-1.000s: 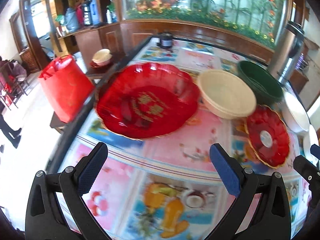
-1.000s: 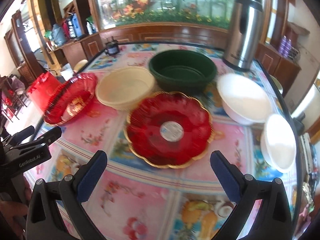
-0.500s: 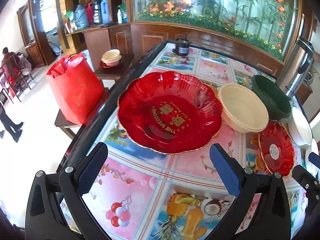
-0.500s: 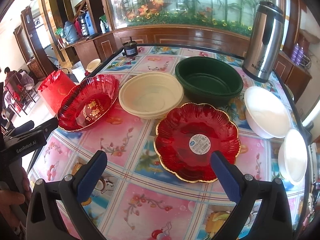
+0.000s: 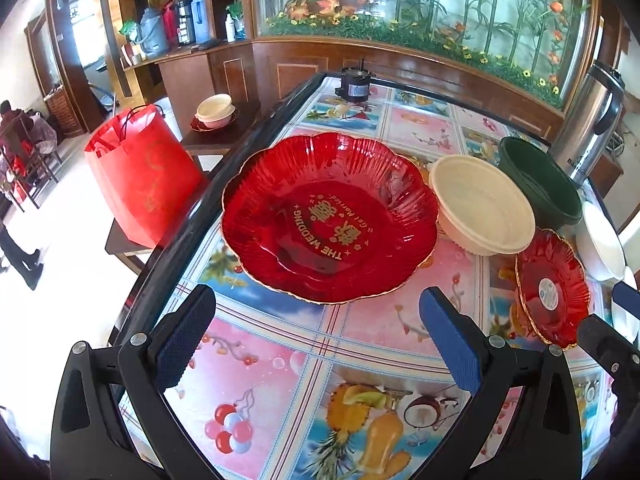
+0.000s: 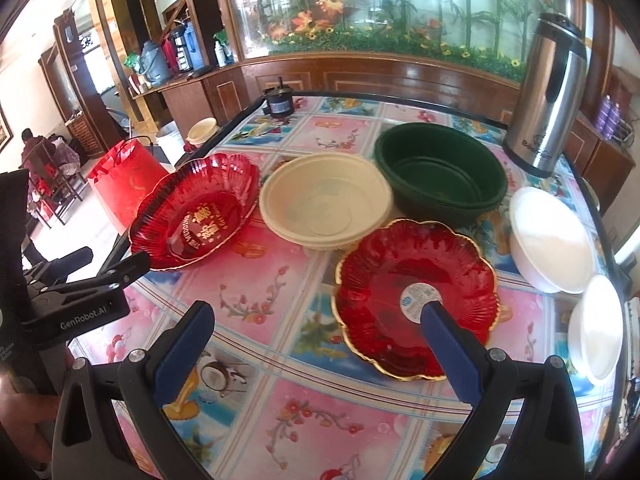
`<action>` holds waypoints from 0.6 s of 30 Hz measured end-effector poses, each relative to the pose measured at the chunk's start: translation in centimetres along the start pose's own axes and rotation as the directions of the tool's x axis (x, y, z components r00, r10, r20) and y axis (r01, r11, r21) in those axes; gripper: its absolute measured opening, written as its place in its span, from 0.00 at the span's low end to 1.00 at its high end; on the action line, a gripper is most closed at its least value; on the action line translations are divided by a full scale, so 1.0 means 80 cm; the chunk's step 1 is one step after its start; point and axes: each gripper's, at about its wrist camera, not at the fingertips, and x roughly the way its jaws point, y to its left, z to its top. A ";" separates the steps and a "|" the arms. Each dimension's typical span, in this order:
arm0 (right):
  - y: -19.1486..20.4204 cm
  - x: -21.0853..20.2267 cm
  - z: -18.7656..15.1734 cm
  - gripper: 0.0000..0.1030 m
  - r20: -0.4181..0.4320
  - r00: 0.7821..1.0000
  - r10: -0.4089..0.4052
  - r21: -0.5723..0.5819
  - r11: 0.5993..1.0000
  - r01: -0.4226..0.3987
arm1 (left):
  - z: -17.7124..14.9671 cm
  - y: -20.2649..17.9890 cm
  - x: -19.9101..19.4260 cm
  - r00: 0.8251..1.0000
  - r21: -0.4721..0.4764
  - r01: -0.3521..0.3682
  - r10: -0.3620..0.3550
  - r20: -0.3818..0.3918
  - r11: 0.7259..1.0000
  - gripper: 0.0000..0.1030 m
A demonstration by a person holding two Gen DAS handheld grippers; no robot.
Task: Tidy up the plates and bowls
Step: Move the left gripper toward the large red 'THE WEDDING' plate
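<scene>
A: What is laid out, left to right?

B: On the floral table (image 6: 248, 300): a large red wedding plate (image 5: 328, 216) near the left edge, a cream bowl (image 6: 326, 200), a green basin (image 6: 440, 172), a smaller red plate (image 6: 416, 296), two white bowls (image 6: 552, 240).

A: The grippers?

B: The left gripper (image 5: 316, 336) and right gripper (image 6: 316, 344) are held spread apart, empty, above the table.

A: Risks?

B: The wedding plate could be nudged off the nearby edge. Open room is seen in front.

Red gold-rimmed plates (image 5: 328, 220) (image 6: 416, 300); cream bowl (image 6: 326, 200); green bowl (image 6: 440, 170).
</scene>
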 end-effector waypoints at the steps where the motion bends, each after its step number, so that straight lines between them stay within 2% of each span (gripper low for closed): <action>1: 0.002 0.000 0.000 1.00 0.002 1.000 0.002 -0.005 1.000 -0.002 | 0.000 0.001 0.000 1.000 -0.002 -0.003 0.003 0.002 1.000 1.00; 18: 0.040 0.019 0.016 1.00 -0.011 0.998 0.064 -0.067 0.996 -0.065 | 0.003 0.011 0.026 0.999 -0.031 -0.018 0.017 -0.037 0.999 1.00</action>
